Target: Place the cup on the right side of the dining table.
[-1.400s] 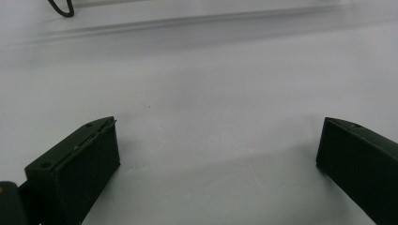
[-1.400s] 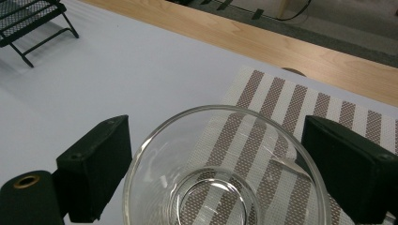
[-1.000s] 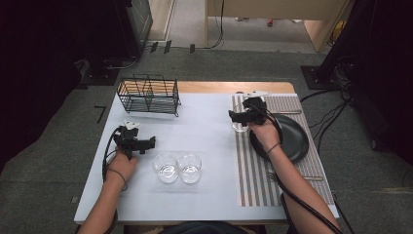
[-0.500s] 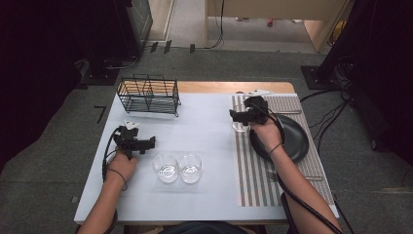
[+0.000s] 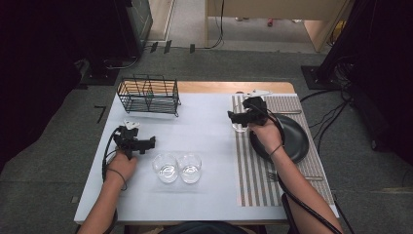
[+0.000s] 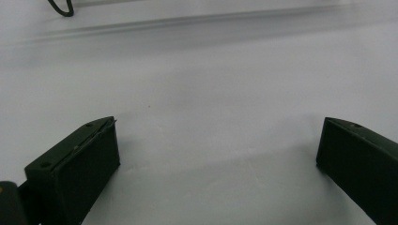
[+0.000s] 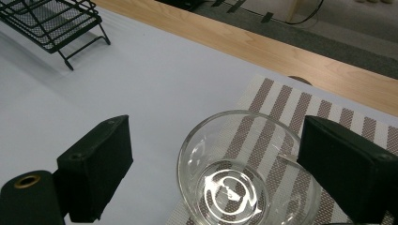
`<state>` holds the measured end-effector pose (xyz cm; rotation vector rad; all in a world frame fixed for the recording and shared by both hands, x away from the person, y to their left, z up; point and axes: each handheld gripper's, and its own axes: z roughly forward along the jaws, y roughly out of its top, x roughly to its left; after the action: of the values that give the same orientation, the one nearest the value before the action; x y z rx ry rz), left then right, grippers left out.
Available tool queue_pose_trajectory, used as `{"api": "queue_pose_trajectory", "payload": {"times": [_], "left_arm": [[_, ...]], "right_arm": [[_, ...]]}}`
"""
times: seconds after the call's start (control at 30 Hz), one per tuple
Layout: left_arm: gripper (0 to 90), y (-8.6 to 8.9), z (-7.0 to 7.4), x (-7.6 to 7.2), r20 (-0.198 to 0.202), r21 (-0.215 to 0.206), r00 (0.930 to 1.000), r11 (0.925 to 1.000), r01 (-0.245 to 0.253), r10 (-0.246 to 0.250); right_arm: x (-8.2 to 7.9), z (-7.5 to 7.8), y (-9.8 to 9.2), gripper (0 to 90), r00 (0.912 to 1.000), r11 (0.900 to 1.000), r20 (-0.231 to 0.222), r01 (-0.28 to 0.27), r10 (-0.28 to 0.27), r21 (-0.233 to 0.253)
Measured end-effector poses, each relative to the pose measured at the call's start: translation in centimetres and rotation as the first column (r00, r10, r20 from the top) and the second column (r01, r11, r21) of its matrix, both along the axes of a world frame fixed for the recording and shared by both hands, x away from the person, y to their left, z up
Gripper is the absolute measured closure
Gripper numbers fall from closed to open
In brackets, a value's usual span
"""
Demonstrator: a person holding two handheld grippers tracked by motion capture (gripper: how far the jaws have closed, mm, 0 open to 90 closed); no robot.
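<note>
No writing can be read on anything here. The right gripper (image 7: 213, 173) hangs over a clear round glass bowl (image 7: 237, 176) with its jaws spread wide, the bowl between them but ungripped; it stands upright on the left edge of a brown-and-white striped placemat (image 5: 253, 175), just beside a black round plate (image 5: 294, 141). A black wire rack (image 5: 148, 94) sits at the far left. The left gripper (image 6: 218, 164) (jaws wide, holding nothing) rests near two more clear glass bowls (image 5: 178, 167) on the white tabletop (image 5: 204, 122).
</note>
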<state>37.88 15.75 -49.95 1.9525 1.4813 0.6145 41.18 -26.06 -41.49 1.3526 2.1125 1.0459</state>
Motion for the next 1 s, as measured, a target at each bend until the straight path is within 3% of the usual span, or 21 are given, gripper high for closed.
{"api": "queue_pose_trajectory", "payload": {"times": [1.0], "left_arm": [[0.0, 0.0, 0.0, 0.0, 0.0, 0.002, 1.0, 1.0, 0.001, -0.001]], "right_arm": [[-1.6, 0.1, 2.6, 10.6, 0.994, 0.994, 0.011, -0.109, 0.109, 0.015]]}}
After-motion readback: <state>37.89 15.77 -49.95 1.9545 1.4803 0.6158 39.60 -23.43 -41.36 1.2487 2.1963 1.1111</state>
